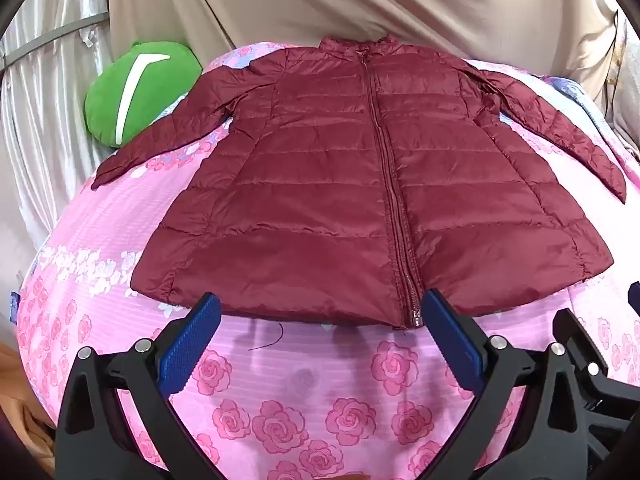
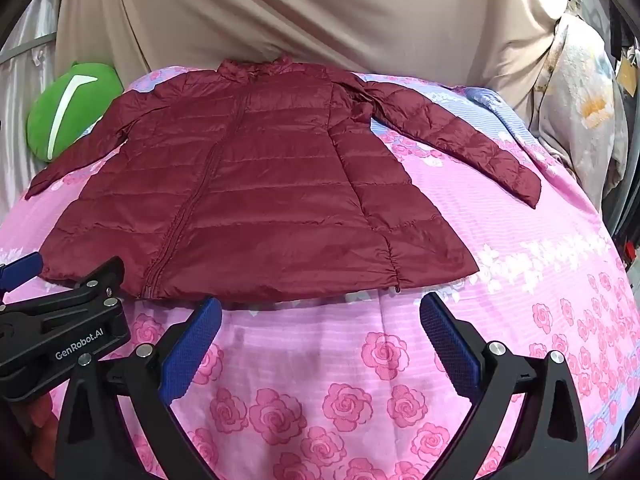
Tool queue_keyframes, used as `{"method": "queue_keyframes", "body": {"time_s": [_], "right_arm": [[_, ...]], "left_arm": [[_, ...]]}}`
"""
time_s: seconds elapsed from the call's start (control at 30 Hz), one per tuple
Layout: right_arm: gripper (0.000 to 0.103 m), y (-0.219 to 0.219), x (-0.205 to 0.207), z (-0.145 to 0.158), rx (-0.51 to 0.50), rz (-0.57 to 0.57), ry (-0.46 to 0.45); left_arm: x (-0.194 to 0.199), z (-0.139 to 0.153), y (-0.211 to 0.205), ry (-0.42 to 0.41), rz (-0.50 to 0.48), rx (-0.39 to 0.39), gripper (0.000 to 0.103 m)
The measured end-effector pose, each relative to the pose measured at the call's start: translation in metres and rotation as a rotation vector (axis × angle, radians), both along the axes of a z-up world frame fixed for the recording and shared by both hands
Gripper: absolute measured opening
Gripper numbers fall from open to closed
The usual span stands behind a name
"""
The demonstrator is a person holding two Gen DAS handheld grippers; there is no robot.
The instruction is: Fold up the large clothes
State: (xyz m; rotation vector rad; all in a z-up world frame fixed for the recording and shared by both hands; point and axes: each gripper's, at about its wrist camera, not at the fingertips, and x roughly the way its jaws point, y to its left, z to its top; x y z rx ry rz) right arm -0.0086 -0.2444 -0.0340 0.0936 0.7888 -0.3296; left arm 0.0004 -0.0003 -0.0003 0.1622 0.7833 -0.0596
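One jacket spread flat; two claws, left claw, right claw, agape.

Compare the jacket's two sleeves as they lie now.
The left sleeve runs toward the green cushion, its cuff on pink sheet; the right sleeve crosses the blue patch of sheet. The right bunches at the armpit; the left lies smoother. Both are maroon, quilted and spread outward.

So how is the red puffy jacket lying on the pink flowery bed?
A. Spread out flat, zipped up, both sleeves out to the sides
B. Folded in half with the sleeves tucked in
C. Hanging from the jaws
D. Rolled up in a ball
A: the jacket lies flat on the bedsheet with its zipper closed and a sleeve stretched out on each side.
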Motion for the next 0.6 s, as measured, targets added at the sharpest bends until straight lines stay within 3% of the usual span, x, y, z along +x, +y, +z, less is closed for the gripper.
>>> {"method": "queue_keyframes", "body": {"time_s": [0.6], "right_arm": [[0.098,0.006,0.005,-0.004,-0.028,-0.006,0.005]], "left_arm": [[0.003,-0.006,0.009,0.004,0.015,0.003,0.098]]}}
